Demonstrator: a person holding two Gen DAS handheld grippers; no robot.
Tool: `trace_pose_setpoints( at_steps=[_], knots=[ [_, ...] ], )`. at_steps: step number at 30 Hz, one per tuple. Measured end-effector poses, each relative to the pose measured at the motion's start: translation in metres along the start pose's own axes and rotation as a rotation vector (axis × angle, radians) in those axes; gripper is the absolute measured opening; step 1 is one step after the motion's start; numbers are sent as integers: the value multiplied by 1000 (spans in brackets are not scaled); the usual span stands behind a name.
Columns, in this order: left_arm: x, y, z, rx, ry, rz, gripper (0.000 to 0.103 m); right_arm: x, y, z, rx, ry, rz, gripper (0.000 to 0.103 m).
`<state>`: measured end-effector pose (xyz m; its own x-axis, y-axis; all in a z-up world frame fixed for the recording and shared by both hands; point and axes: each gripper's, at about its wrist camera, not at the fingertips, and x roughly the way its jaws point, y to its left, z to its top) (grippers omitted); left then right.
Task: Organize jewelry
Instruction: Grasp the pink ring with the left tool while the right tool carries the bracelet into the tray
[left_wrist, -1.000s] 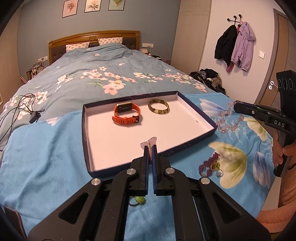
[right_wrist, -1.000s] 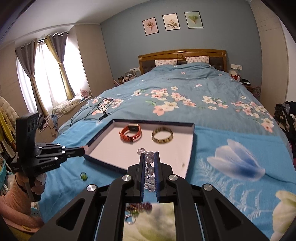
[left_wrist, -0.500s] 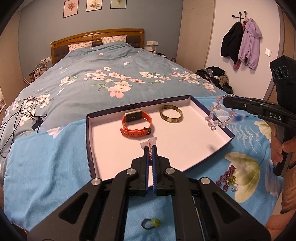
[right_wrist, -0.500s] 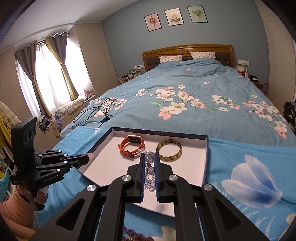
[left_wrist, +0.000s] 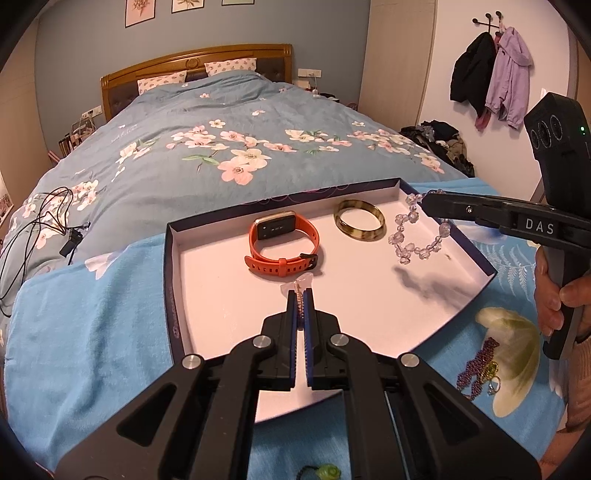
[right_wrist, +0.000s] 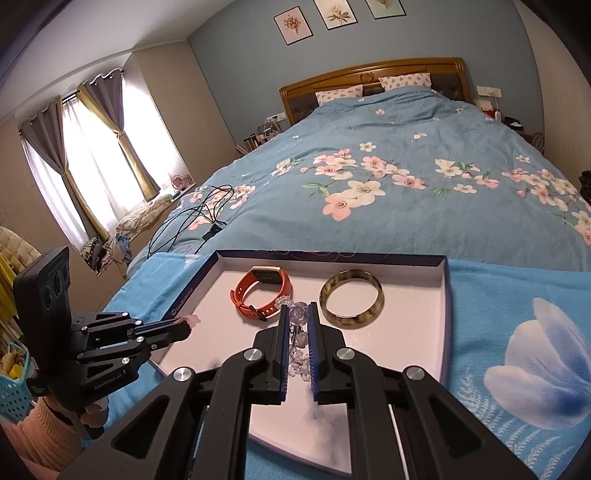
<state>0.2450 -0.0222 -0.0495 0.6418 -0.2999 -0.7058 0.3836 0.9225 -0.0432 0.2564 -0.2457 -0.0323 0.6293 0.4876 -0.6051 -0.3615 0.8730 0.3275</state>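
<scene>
A shallow dark-rimmed box with a white floor lies on the blue bedspread. Inside it rest an orange watch and a mottled bangle. My left gripper is shut on a thin chain with a clear tag, held over the box's near part. My right gripper is shut on a clear bead bracelet, which dangles over the box's right side beside the bangle.
A purple beaded piece with rings lies on the bedspread right of the box. A small green ring sits near the front edge. Black cables lie on the bed at left. A hand grips the right tool.
Both grippers have moved forward over the box. The bead bracelet has come from beyond the box's right rim to hang over its floor. Neither grip has changed.
</scene>
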Motion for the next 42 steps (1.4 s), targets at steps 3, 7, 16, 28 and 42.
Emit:
trace_pose_setpoints(
  at_steps=[3,7,16,28,42],
  knots=[
    [7,1,2,0,10,7,3,7,2,1,-5,7,1,8],
    [19,3,3,-4,36,10,3,16,-3,1,5,27,-5,8],
    [42,7,2,-16,91,8,3,39,-23,-9,37,107,-36,8],
    [62,3,5,-12,120,21,8,51,-29,-13,23,152,-99,13],
    [38,7,8,-38,33,84,31,10,-17,-10,-3,54,-119,34]
  ],
)
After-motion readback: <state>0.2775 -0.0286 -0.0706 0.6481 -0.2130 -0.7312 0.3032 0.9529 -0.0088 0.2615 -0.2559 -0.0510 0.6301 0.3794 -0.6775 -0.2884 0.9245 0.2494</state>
